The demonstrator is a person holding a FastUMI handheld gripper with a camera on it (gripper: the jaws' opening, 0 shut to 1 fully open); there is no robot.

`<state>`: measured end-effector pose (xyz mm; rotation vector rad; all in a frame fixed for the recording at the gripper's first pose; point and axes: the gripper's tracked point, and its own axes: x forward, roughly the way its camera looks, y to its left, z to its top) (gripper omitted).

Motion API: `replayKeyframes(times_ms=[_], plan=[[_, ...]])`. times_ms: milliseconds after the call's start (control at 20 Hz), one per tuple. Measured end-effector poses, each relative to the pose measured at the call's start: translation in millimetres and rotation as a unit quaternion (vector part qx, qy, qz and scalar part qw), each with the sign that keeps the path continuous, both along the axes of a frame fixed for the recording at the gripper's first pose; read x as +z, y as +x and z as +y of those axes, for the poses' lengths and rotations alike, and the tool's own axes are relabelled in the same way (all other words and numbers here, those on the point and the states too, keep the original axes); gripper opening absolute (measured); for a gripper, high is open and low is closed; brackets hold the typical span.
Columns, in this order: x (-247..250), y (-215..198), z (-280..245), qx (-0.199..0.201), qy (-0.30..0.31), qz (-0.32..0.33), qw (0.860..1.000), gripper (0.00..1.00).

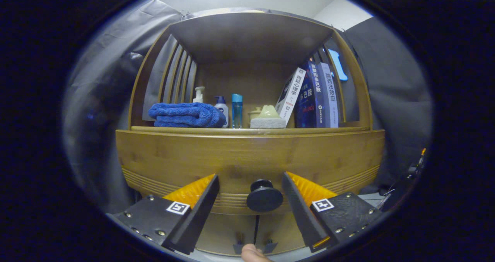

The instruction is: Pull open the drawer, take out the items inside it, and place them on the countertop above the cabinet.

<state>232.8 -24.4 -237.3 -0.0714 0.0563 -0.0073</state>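
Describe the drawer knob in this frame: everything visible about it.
The knob is a round, dark, matte disc on a narrower neck, material unclear. It juts from the wooden drawer front, which looks shut, below the countertop. It sits between the fingers of the open gripper, with a gap on each side; neither finger touches it. A thin dark seam runs down the cabinet just below it.

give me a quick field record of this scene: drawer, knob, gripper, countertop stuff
drawer: shut, wooden front
knob: round, dark, between the fingers, not yet gripped
gripper: open, one finger on either side of the knob
countertop: holds a folded blue towel, bottles, a sponge, leaning books
step: drawer not yet pulled
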Motion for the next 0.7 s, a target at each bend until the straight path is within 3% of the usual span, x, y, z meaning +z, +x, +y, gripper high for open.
replayKeyframes(times_ms=[700], plan=[[-5,17,2,0.003,0.027,-0.002,1.0,0.99]])
